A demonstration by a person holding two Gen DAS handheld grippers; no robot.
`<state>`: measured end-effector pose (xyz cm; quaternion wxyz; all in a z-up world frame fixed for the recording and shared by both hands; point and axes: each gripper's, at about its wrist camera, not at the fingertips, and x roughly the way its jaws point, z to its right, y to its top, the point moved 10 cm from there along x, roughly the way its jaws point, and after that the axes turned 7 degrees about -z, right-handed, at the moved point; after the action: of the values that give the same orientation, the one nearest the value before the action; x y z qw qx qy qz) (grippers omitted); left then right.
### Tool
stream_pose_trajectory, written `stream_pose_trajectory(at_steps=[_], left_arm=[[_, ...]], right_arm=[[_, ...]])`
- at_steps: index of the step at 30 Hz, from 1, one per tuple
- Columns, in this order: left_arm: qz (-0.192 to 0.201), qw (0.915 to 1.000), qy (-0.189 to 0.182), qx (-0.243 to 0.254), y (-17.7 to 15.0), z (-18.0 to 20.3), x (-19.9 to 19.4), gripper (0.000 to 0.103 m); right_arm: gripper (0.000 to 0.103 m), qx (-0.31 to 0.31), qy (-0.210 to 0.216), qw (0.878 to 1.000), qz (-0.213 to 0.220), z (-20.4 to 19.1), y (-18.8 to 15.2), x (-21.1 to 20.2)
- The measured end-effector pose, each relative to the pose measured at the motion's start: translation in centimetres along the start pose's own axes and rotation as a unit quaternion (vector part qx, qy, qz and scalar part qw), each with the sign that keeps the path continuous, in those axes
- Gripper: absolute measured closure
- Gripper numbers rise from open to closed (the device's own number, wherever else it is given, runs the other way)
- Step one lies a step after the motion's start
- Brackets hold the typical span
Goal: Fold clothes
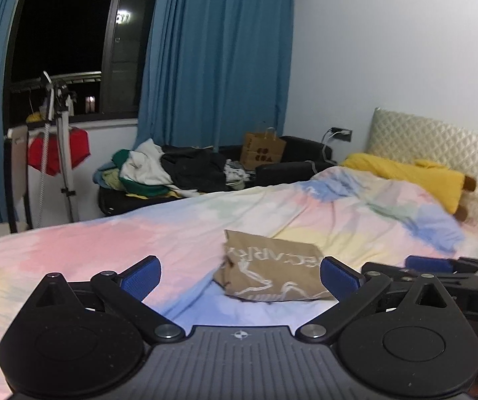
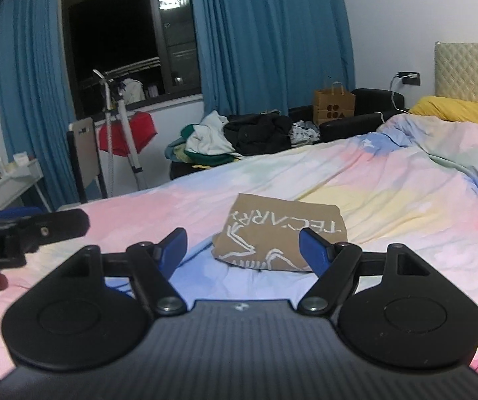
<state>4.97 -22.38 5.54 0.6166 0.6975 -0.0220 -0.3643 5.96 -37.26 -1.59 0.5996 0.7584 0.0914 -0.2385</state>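
Blue pads on both tools, jaws spread wide, nothing between them. Left gripper [image 1: 240, 278] fills the lower half of the left wrist view; right gripper [image 2: 242, 250] does the same in its own view. Each sees the other at frame edge: the right gripper at centre right of the left view, the left gripper at centre left of the right view. Folded brown shirt [image 2: 280, 241] (white print, lettering upside down) lies flat on the pastel bedspread [image 2: 405, 206], frame centre, just beyond both sets of fingertips, not touched. Clothes pile [image 1: 172, 170] sits on a black sofa [image 1: 292, 163] mid-frame behind the bed, beside a paper bag [image 1: 263, 148]. Yellow pillow [image 1: 415, 175] at right.
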Motion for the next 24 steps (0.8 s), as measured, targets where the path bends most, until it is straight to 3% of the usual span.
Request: stream_pose_trajectory(at_steps=[11,24], left_arm=[[-0.001,0.9999,0.011,-0.001,-2.3,-0.8,1.9,0.001],[-0.026,0.9995,0.018,-0.004,-4.4,-1.8,3.7,0.001]], right_arm=[[0.027,-0.030,-0.038,0.999,0.007,-1.2,-2.4,3.0],[0.027,-0.013,-0.041,0.999,0.003,-0.3,-3.3,3.8]])
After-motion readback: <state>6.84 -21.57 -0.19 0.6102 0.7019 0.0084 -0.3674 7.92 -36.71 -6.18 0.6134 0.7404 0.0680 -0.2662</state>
